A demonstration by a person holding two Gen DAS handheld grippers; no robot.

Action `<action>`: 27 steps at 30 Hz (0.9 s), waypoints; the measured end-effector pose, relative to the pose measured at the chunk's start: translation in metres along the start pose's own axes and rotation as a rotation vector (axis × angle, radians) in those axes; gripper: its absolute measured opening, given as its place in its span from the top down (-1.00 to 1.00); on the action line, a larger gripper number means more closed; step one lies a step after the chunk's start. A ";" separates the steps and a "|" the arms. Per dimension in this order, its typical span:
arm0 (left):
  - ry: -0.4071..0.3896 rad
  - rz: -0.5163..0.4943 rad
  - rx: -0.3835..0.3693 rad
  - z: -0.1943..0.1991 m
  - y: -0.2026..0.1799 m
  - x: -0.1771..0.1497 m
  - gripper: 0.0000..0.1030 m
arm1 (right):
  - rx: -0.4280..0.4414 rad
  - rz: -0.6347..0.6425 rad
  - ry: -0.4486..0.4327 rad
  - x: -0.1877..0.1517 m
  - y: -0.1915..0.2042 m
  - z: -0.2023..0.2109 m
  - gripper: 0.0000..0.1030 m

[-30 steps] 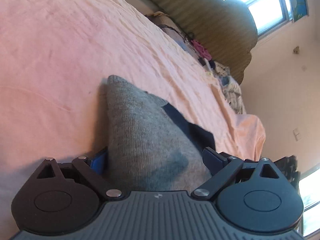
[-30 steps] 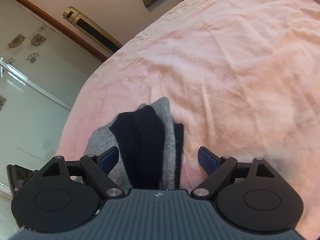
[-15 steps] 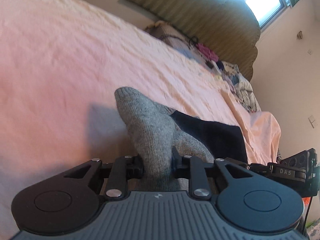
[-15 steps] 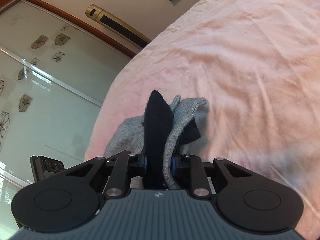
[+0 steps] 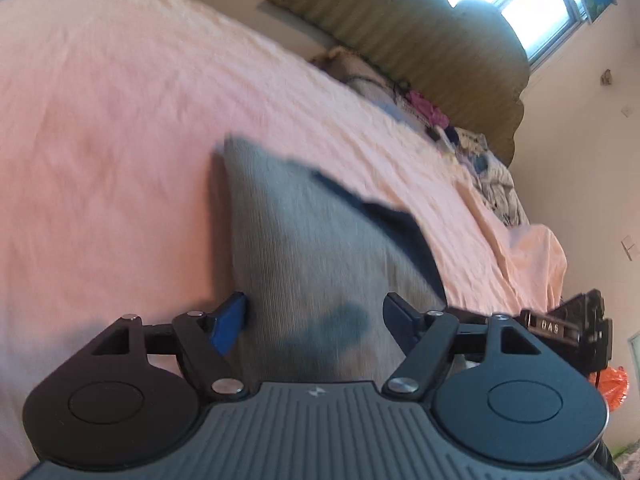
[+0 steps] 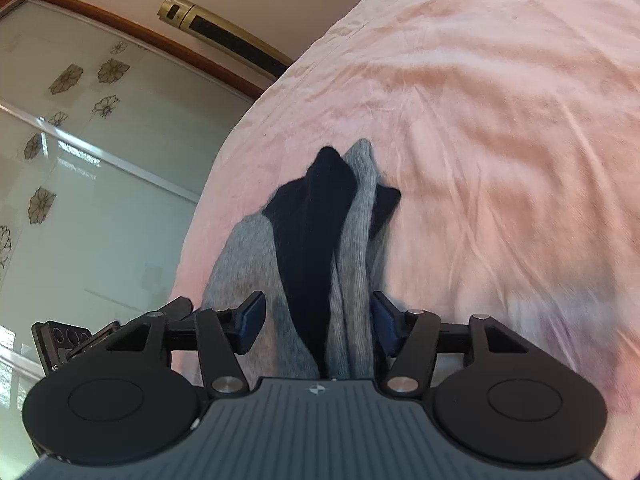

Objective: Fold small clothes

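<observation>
1. Grey sock (image 5: 320,264) w/ dark navy part (image 6: 316,240) lies on the pink bedsheet (image 5: 120,120), near the bed's edge by the glass wardrobe doors (image 6: 100,200).
2. Left gripper (image 5: 314,316): jaws opening, sock between the pads, not pinched.
3. Right gripper (image 6: 318,320): jaws opening, bunched sock between; right pad looks to touch the fabric, left pad clear.
4. Motion blur in left view.

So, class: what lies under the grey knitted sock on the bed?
Under the grey knitted sock a dark navy sock shows at one edge, on the pink bedsheet. How far the navy one extends beneath is covered.
</observation>
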State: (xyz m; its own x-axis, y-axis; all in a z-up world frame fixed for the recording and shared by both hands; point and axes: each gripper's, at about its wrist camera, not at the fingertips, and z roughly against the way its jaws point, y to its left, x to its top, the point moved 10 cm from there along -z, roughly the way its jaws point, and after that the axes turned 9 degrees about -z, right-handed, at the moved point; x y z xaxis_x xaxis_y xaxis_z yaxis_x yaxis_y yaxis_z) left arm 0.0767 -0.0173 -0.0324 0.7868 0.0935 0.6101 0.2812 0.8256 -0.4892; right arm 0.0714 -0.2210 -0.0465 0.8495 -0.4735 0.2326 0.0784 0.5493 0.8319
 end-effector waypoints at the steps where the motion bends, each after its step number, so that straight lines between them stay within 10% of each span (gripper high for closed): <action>1: 0.004 0.003 0.008 -0.003 -0.002 -0.008 -0.43 | 0.004 -0.009 0.015 -0.005 -0.002 0.001 -0.16; 4: 0.019 -0.015 0.051 -0.009 -0.001 -0.019 0.06 | 0.004 0.018 0.036 -0.019 -0.006 0.000 -0.07; 7: 0.031 -0.062 0.050 0.004 -0.003 -0.011 0.29 | -0.007 0.028 0.077 -0.029 -0.003 0.000 0.45; 11: 0.076 -0.210 0.097 0.002 -0.004 -0.016 0.23 | -0.073 0.138 0.082 -0.037 0.004 0.003 0.45; 20: -0.138 -0.821 0.273 0.079 -0.072 -0.085 -0.34 | -0.012 0.149 -0.007 -0.058 0.017 0.066 0.13; 27: -0.086 -0.733 0.343 0.063 -0.059 -0.097 -0.32 | -0.113 0.299 0.063 -0.084 0.027 0.058 0.18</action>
State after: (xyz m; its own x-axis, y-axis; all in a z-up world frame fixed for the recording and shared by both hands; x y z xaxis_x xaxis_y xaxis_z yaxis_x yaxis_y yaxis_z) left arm -0.0506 -0.0396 -0.0229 0.4192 -0.5062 0.7536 0.5140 0.8166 0.2626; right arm -0.0277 -0.2065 -0.0142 0.8741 -0.2376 0.4236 -0.1254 0.7322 0.6695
